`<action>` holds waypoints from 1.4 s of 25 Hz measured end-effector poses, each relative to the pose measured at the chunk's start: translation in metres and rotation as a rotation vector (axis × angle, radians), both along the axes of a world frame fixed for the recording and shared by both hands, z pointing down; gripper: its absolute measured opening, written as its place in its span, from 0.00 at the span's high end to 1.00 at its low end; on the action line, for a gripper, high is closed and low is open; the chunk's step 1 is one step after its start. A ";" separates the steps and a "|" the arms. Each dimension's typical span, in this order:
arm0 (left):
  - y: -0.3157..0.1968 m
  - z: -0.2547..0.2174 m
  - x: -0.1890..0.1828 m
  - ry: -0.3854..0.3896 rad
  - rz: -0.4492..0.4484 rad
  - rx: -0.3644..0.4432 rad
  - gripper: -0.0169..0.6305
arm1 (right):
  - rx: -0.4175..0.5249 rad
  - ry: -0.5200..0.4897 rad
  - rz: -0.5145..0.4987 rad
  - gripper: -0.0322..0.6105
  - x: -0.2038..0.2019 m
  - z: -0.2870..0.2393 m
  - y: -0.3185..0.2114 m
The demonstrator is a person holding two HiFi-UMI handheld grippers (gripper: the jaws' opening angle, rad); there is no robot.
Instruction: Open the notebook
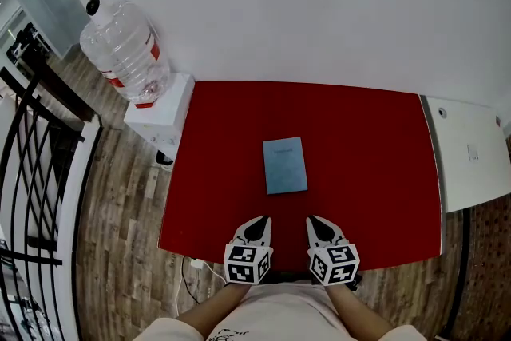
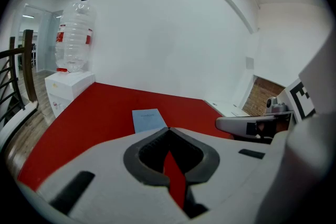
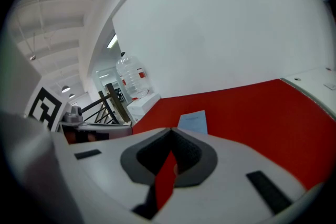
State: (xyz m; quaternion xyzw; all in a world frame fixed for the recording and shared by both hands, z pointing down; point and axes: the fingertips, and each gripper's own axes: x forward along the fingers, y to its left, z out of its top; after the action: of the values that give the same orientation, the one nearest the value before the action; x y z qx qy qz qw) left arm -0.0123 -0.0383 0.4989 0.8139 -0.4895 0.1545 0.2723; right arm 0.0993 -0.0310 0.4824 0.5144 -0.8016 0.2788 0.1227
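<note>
At the far left, a water bottle (image 1: 124, 52) is sitting upside down on a white stand (image 1: 164, 112), just beside the left edge of the red bench (image 1: 359, 172). The left tool (image 1: 257, 226) is being held at the bench's near edge. It is clenched on nothing: its own view is showing the tips of the left tool (image 2: 168, 131) meeting, with only red bench surface visible through the gap behind them.

The notebook (image 1: 285, 165) is lying flat near the middle of the bench, cover closed, ahead of both tools and touching neither. The right tool (image 1: 318, 223) is being held just beside the left one, likewise clenched and empty in its own view (image 3: 170, 132). A white cabinet (image 1: 471, 160) is standing against the bench's right edge.

Assessment: the task is not yet under way. Nothing is done. The approach, the catching of the cover edge and the lifting open are all outstanding. Which edge is carrying the spine cannot be told.
</note>
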 end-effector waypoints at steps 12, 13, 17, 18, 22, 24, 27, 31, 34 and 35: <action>-0.036 0.036 -0.005 -0.002 -0.012 -0.028 0.96 | -0.050 0.010 0.013 0.94 -0.001 0.041 -0.040; -0.039 0.040 -0.005 -0.001 -0.011 -0.032 0.96 | -0.053 0.017 0.009 0.94 -0.001 0.046 -0.043; -0.053 0.055 -0.006 0.004 -0.011 -0.038 0.96 | -0.071 0.025 0.010 0.94 -0.002 0.064 -0.056; -0.056 0.059 -0.008 -0.003 -0.011 -0.036 0.96 | -0.076 0.021 0.017 0.94 -0.002 0.068 -0.059; -0.070 0.073 -0.014 -0.034 -0.020 -0.038 0.96 | -0.101 0.008 0.038 0.94 0.002 0.085 -0.073; -0.076 0.079 -0.015 -0.028 -0.030 -0.044 0.96 | -0.108 0.016 0.039 0.94 0.003 0.093 -0.081; -0.083 0.089 -0.018 -0.019 -0.042 -0.056 0.96 | -0.108 0.041 0.028 0.94 0.002 0.104 -0.095; -0.090 0.099 -0.016 -0.022 -0.031 -0.070 0.96 | -0.133 0.071 0.030 0.94 0.005 0.125 -0.110; -0.093 0.106 -0.016 -0.023 -0.025 -0.081 0.96 | -0.178 0.083 0.046 0.92 0.007 0.145 -0.119; -0.093 0.109 -0.016 -0.022 -0.024 -0.087 0.96 | -0.197 0.079 0.047 0.85 0.007 0.152 -0.121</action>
State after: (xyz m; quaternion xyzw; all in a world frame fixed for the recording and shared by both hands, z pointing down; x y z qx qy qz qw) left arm -0.0288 -0.1313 0.6080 0.7935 -0.4949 0.1815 0.3040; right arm 0.1066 -0.1516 0.6345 0.5291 -0.7525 0.3387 0.1977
